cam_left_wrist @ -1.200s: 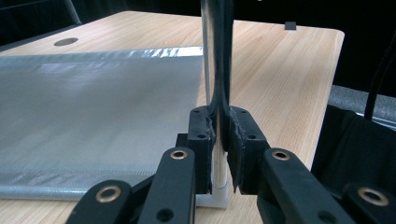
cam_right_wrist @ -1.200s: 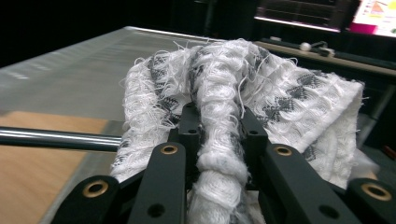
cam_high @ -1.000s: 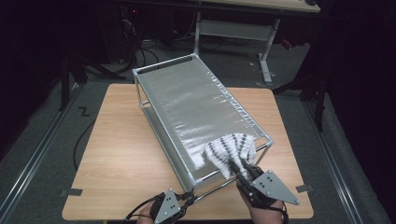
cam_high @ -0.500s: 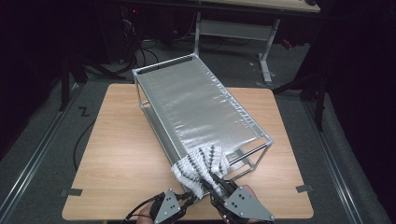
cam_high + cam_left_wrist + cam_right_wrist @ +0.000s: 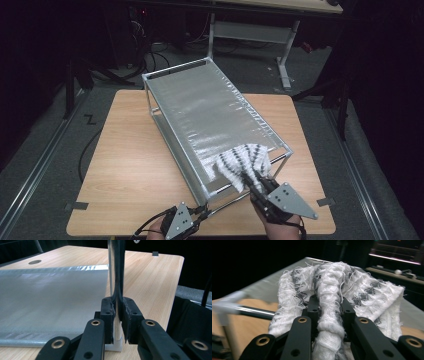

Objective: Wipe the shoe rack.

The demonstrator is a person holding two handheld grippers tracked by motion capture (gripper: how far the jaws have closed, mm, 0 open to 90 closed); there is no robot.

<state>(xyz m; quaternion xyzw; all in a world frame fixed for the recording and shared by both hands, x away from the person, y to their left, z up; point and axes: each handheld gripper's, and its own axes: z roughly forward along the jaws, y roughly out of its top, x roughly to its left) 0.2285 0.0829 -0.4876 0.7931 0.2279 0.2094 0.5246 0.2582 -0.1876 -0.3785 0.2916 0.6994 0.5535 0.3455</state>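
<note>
Pinching a bunched fold of the white-and-grey knitted cloth point(image 5: 242, 162), the right gripper point(image 5: 252, 181) has the rest draped ahead of its jaws over the near right corner of the rack's point(image 5: 200, 107) silvery top; the left gripper point(image 5: 205, 214) clamps the rack's near upright post point(image 5: 116, 277), steadying it on the desk point(image 5: 125, 165). Half a second ago the cloth hung lower, off the near edge toward the left gripper; now the right hand has carried it back up and rightward.

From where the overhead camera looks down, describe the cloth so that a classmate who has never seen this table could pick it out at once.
Start at the wooden table and find the metal rack with a silvery sheet stretched across its top. At the rack's near right corner lies the cloth, bunched in the right gripper. It is the one soft thing there: white, fringed knit with dark grey zigzag bands.
</note>
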